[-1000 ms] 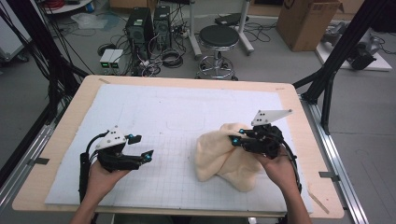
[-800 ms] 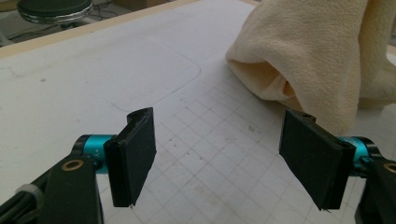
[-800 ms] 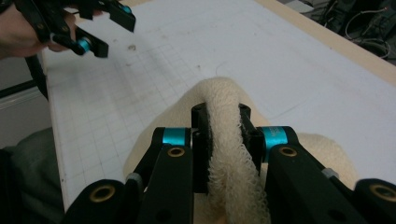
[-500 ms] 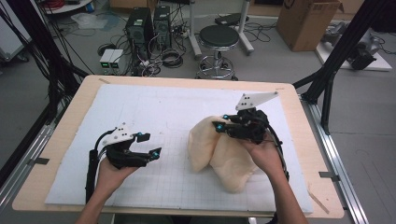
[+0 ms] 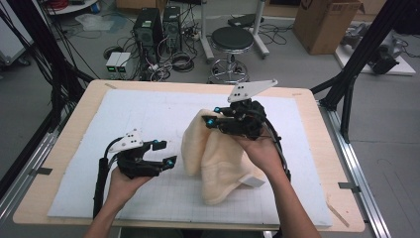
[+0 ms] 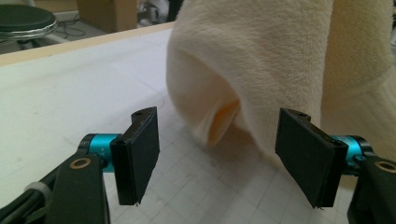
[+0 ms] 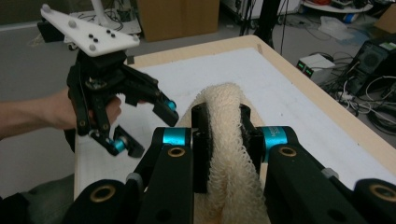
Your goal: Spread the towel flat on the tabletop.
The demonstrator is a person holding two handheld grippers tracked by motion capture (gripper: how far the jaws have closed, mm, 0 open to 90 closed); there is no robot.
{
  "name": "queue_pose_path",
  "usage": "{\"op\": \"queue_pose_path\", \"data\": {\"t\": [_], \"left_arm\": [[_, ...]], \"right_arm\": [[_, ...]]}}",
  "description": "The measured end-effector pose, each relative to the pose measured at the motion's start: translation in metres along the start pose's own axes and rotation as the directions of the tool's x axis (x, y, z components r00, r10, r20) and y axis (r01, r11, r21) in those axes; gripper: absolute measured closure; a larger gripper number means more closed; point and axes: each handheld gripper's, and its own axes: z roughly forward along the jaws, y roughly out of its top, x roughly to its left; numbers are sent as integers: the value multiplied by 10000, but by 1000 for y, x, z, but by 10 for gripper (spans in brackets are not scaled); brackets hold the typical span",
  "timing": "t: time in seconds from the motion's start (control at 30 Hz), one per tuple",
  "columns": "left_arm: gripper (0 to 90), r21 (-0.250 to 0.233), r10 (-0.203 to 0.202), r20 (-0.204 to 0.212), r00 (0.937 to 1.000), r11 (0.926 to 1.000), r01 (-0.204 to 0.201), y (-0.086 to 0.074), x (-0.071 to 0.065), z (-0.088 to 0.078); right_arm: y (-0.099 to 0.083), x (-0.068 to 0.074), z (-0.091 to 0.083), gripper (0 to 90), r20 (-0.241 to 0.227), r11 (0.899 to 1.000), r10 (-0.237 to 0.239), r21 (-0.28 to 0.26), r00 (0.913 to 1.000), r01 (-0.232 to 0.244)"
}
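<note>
1. Bench of pale wood, rectangular, carries a white gridded mat over most of its top; a person's two forearms come in from its near edge.
2. Cream fleecy cloth sits right of the mat's middle. Its upper edge is lifted off the mat and hangs in soft folds, while its lower part rests on the mat. In the left gripper view a rounded fold of the cloth hangs just ahead of the jaws.
3. Right claw, black with teal fittings and a grey three-cornered plate on top, is clamped on the cloth's top edge. In the right gripper view the two pads pinch a narrow ridge of the cloth between them.
4. Left claw, of the same black build, is held low over the mat, just left of the cloth and pointing toward it. Its jaws stand apart and have just been closing a little; nothing is between the pads, and the cloth's fold is near them but apart.
</note>
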Motion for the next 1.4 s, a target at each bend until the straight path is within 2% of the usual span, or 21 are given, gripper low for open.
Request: {"op": "queue_pose_path", "data": {"t": [0.17,0.33,0.47,0.53,0.57,0.67,0.7,0.73,0.77,0.8,0.87,0.9,0.97,1.1,1.13,1.17,1.2,1.27,1.3,1.37,1.4], "left_arm": [[324,152,140,256,9996,9998,-144,0,-6,13],[350,266,138,994,9949,9995,-166,-3,-15,30],[351,467,197,1160,9931,9986,-253,-4,-19,40],[363,632,185,1225,9923,9977,-264,-6,-22,50],[390,671,350,1113,9932,9968,-427,-6,-22,53],[564,830,460,832,9955,9951,-530,-8,-22,62],[655,851,524,834,9951,9946,-595,-8,-21,64],[740,851,524,834,9951,9946,-595,-8,-21,64],[795,810,482,603,9970,9953,-530,-8,-18,66],[851,721,399,551,9977,9964,-438,-8,-16,65],[889,630,352,444,9984,9973,-380,-7,-13,62],[894,403,258,266,9993,9988,-269,-4,-8,56],[896,241,188,200,9996,9995,-193,-2,-4,50],[890,283,167,515,9985,9994,-182,-2,-4,45],[816,394,227,655,9976,9989,-253,-2,-7,45],[638,560,234,911,9956,9980,-286,-3,-11,47],[589,603,360,1013,9942,9973,-422,-4,-14,48],[491,599,369,1100,9932,9972,-437,-4,-16,49],[463,642,383,1321,9905,9968,-471,-4,-18,49],[440,627,439,1419,9889,9966,-533,-5,-20,49],[381,591,439,1569,9866,9968,-538,-5,-22,48]], "right_arm": [[-7,-2,-1,799,16,9998,204,46,9998,-204],[-26,-6,-2,799,80,9980,632,-27,9980,-632],[-40,-10,-1,799,49,9961,878,-76,9961,-878],[-44,-10,-2,799,62,9956,936,-106,9956,-936],[-45,-11,-2,798,43,9955,945,-86,9955,-945],[-48,-11,-2,798,18,9953,963,-116,9954,-963],[-49,-11,-2,798,14,9952,972,-142,9953,-972],[-50,-11,-2,797,-9,9948,1009,-139,9949,-1009],[-52,-12,-2,797,11,9947,1024,-134,9947,-1024],[-52,-13,-2,797,5,9944,1050,-94,9945,-1050],[-54,-14,-3,796,11,9943,1062,-35,9943,-1062],[-55,-14,-3,796,29,9943,1069,-59,9943,-1069],[-55,-15,-3,796,33,9939,1106,-23,9939,-1106],[-55,-16,-1,795,35,9942,1077,-46,9942,-1077],[-55,-16,-1,795,36,9944,1058,-10,9944,-1058],[-55,-17,0,794,115,9948,1023,27,9947,-1023],[-55,-17,0,794,161,9944,1051,39,9943,-1052],[-56,-17,0,793,214,9943,1064,85,9941,-1066],[-56,-17,-1,793,236,9947,1023,93,9945,-1025],[-57,-17,-1,793,277,9945,1040,100,9942,-1044],[-59,-18,-2,793,352,9940,1081,118,9935,-1086]]}}
